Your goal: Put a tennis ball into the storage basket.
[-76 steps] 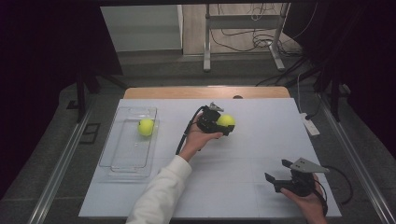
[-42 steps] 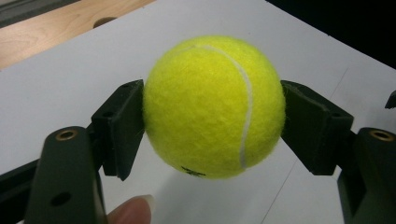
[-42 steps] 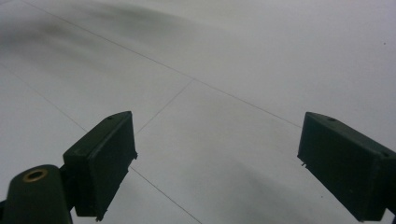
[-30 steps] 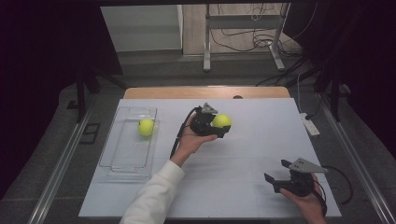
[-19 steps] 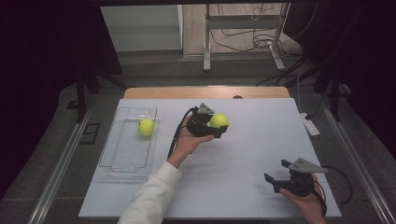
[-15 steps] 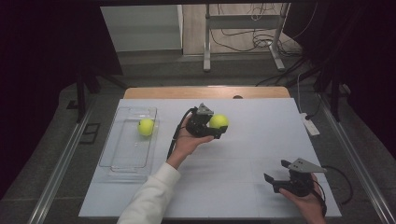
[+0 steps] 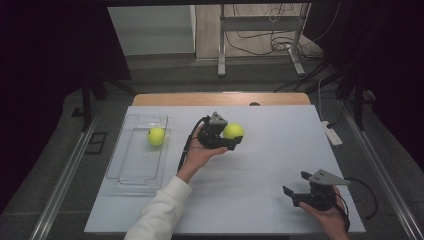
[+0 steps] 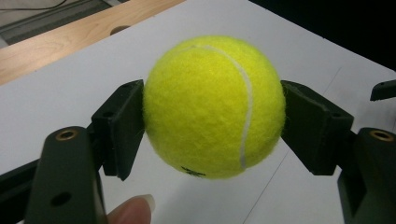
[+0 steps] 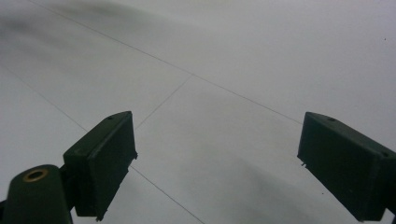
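We judge the step in hand to be carrying the tennis ball (image 7: 233, 131) over to the clear tray (image 7: 131, 172), where a second ball (image 7: 156, 136) already lies at the far end. To do it well, we should keep the squeeze steady while the hand travels, since the felt is springy and a round ball can roll out of flat pads if the pressure slackens. We should hold the ball high enough to pass over the tray's rim, bring it down over a bare stretch of the tray floor on the near side of the second ball, and only then ease the jaws apart, low, so it does not bounce or knock its neighbour. The left gripper (image 8: 212, 109) is pinching the ball across its widest part: in the left gripper view one black pad presses on each flank, with the ball bulging forward and upward beyond them and the white table (image 8: 70, 88) visible beneath, so we read the ball as lifted clear of the surface. A fingertip (image 8: 133, 210) shows just under the jaws. The tray sits well off to that gripper's left, at the table's left side. The right gripper (image 7: 304, 189) rests in the other hand near the front right corner, far from the ball; its jaws stand wide apart over bare table, holding and touching nothing.
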### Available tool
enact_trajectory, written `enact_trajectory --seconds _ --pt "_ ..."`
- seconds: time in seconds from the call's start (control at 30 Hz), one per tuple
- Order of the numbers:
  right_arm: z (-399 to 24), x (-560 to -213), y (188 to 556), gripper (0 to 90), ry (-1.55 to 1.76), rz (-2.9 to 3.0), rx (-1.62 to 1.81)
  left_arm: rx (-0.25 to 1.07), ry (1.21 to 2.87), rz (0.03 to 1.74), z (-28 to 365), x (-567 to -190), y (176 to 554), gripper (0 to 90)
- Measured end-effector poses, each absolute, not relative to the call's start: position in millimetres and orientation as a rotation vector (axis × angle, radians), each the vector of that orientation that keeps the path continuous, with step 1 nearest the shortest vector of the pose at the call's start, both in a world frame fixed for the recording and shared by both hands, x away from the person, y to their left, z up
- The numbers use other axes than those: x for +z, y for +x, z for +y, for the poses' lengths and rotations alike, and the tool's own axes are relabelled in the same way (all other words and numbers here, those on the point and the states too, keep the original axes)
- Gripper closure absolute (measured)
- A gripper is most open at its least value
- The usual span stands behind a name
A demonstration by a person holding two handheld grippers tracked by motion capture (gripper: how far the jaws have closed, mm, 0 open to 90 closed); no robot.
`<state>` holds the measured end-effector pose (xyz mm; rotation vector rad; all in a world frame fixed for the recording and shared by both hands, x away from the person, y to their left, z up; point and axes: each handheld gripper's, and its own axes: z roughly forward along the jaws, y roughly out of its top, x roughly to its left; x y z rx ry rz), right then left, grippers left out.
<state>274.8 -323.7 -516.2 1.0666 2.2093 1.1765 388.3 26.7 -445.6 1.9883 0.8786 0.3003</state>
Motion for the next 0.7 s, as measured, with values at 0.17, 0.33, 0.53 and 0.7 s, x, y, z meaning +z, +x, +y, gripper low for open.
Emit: enact_trajectory --seconds 0.17,0.33,0.53,0.7 --pt "-323 -516 275 11.4 1.069 2.21 1.175 0.298 1.983 0.882 29 -445 387 27.6" --pt "-323 -516 275 11.4 1.067 2.213 1.175 0.302 1.983 0.88 31 -445 385 27.6" --pt "-323 -516 275 11.4 1.07 2.211 1.173 0.305 1.976 0.88 35 -444 383 27.6" --pt "-323 -516 274 11.4 1.067 2.213 1.172 0.312 1.965 0.879 38 -441 379 27.6"
